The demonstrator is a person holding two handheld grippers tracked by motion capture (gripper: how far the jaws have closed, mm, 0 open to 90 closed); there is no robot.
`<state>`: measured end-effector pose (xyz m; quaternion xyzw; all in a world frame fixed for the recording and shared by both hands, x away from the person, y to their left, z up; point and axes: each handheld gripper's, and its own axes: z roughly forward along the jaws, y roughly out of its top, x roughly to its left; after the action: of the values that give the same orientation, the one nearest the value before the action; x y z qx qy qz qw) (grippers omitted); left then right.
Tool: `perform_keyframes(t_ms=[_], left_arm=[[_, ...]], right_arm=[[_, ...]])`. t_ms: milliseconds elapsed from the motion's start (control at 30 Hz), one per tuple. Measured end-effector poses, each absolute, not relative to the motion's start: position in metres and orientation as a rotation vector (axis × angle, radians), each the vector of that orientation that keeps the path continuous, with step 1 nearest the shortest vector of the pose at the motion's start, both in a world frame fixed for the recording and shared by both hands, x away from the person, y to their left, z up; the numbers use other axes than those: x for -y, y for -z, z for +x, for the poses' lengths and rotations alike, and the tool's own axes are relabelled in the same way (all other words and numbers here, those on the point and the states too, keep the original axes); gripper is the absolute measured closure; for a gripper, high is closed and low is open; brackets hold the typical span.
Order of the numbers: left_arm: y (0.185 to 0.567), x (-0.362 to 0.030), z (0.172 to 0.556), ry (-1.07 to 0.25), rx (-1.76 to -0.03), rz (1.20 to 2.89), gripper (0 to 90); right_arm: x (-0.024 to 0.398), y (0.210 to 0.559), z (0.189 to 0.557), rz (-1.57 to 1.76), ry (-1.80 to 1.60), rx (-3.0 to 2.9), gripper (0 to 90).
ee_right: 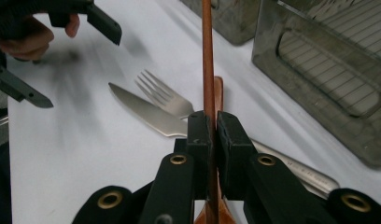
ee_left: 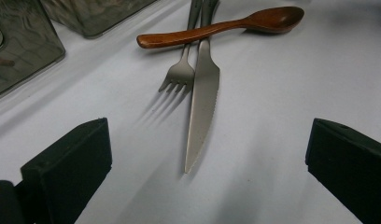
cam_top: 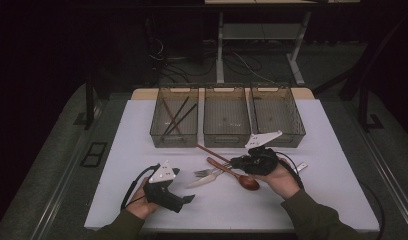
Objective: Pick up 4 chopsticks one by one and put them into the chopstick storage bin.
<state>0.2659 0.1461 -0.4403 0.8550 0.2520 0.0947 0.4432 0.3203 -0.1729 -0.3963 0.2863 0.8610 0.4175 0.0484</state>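
My right gripper (cam_top: 235, 161) (ee_right: 213, 126) is shut on a thin brown chopstick (cam_top: 212, 152) (ee_right: 207, 56), which runs out from its jaws toward the baskets. Under it on the white table lie a wooden spoon (cam_top: 241, 177) (ee_left: 226, 28), a metal fork (cam_top: 204, 172) (ee_left: 181, 70) (ee_right: 160, 93) and a serrated knife (cam_top: 206, 180) (ee_left: 202, 102) (ee_right: 142, 109); the spoon's handle crosses over the fork and knife. My left gripper (cam_top: 184, 185) (ee_left: 209, 130) stands open near the table's front left, its jaws aimed at the knife tip with nothing between them.
Three clear mesh baskets stand in a row at the back: the left one (cam_top: 175, 136) holds two chopsticks (cam_top: 174, 117), the middle one (cam_top: 226, 137) and the right one (cam_top: 292, 134) look bare. The white table (cam_top: 137, 150) has free room at both sides.
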Motion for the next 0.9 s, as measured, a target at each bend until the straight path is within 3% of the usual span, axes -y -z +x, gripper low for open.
perform_keyframes(t_ms=[900], left_arm=[[0.441, -0.146, 0.265, -0.241, -0.638, 2.104, 0.0]], right_arm=[[0.169, 0.360, 0.356, 0.892, -1.370, -2.526, 84.2]])
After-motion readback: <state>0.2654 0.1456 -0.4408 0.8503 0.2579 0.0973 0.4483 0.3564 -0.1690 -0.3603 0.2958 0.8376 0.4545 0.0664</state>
